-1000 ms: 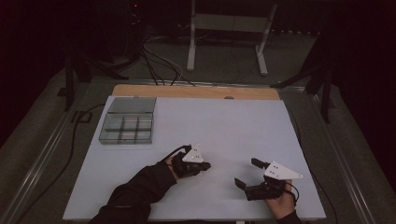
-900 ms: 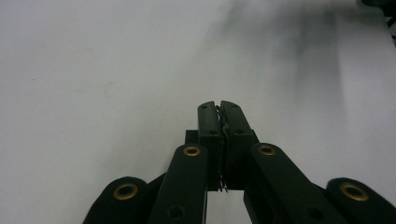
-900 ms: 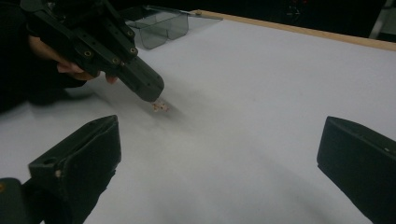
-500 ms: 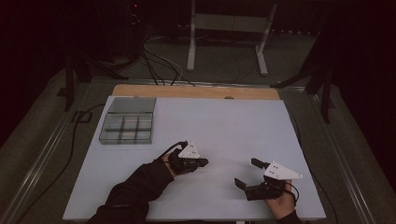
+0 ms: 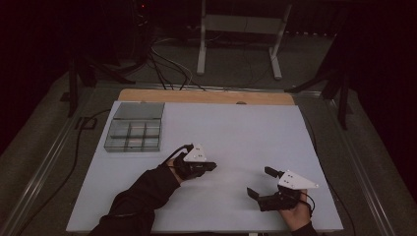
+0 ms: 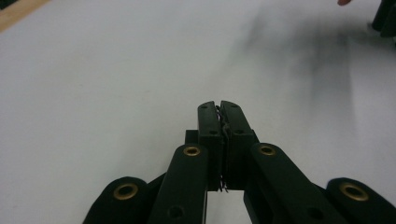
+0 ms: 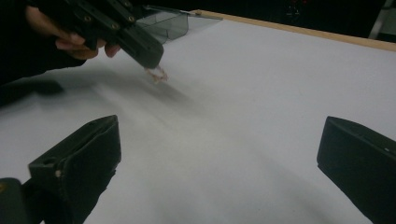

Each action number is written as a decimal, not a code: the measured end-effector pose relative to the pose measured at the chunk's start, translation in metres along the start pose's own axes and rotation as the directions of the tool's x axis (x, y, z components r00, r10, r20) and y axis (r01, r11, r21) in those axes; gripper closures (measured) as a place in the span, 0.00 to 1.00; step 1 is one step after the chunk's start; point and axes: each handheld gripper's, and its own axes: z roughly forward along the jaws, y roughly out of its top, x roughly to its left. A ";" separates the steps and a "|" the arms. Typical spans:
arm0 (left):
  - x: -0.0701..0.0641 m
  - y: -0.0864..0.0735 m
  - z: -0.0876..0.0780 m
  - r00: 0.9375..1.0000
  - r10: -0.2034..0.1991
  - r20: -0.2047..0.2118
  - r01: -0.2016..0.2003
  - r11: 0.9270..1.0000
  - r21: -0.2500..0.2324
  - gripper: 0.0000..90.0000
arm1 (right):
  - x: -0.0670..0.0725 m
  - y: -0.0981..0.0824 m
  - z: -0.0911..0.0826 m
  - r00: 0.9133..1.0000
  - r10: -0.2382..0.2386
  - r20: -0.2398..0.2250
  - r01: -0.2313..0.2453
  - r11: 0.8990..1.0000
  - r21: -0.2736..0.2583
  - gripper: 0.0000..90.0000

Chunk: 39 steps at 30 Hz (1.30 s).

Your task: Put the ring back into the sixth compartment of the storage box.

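Left gripper [image 5: 209, 166] shifted slightly rightward, fingers pinching a small wire piece [image 7: 157, 73].

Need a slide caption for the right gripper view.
Open right gripper watches the left gripper dangle a small wiry thing above the white table.

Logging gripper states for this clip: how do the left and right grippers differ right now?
The left gripper has its jaws shut on a small pinkish ring-like item dangling from the tips; the right gripper stands wide open with nothing between its jaws. The left sits nearer the compartment tray, the right nearer the table's near edge. Both are black and hand-held.
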 end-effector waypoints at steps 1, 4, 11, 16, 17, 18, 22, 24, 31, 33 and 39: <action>0.001 0.000 -0.002 1.000 -0.002 -0.006 0.002 1.000 -0.006 1.00 | 0.000 0.000 0.000 1.000 0.002 -0.001 -0.002 1.000 0.000 0.00; 0.006 0.001 -0.007 1.000 -0.016 -0.019 0.015 1.000 -0.014 1.00 | 0.000 0.000 0.000 1.000 -0.001 -0.001 0.001 1.000 0.000 0.00; 0.013 0.001 -0.017 0.998 -0.038 -0.040 0.036 0.999 -0.039 1.00 | 0.000 0.000 0.000 1.000 0.001 -0.003 -0.001 1.000 -0.003 0.00; 0.019 0.000 -0.023 0.997 -0.052 -0.056 0.050 0.998 -0.045 1.00 | 0.000 0.000 0.000 1.000 0.001 -0.003 -0.001 1.000 -0.002 0.00; 0.020 0.000 -0.024 0.997 -0.054 -0.061 0.052 0.998 -0.043 1.00 | 0.000 0.000 0.000 1.000 0.003 -0.004 -0.003 1.000 -0.004 0.00; 0.022 -0.001 -0.025 0.996 -0.054 -0.065 0.052 0.998 -0.042 1.00 | 0.001 0.000 0.000 1.000 -0.001 -0.004 0.001 1.000 -0.004 0.00; 0.026 -0.002 -0.029 0.995 -0.068 -0.076 0.065 0.997 -0.044 1.00 | 0.000 0.000 0.000 1.000 0.002 -0.005 -0.002 1.000 -0.005 0.00; 0.029 -0.003 -0.030 0.994 -0.073 -0.080 0.069 0.997 -0.043 1.00 | 0.001 0.000 0.000 1.000 -0.001 -0.005 0.001 1.000 -0.004 0.00; 0.035 -0.005 -0.036 0.991 -0.091 -0.093 0.086 0.995 -0.053 1.00 | 0.001 0.000 0.000 1.000 -0.001 -0.008 0.001 1.000 -0.003 0.00; 0.037 -0.006 -0.038 0.991 -0.096 -0.097 0.091 0.994 -0.058 1.00 | 0.000 0.000 0.000 1.000 0.004 -0.009 -0.004 1.000 -0.004 0.00; 0.042 -0.008 -0.044 0.987 -0.110 -0.119 0.103 0.993 -0.064 1.00 | 0.000 0.000 0.000 1.000 0.005 -0.011 -0.005 1.000 -0.003 0.00</action>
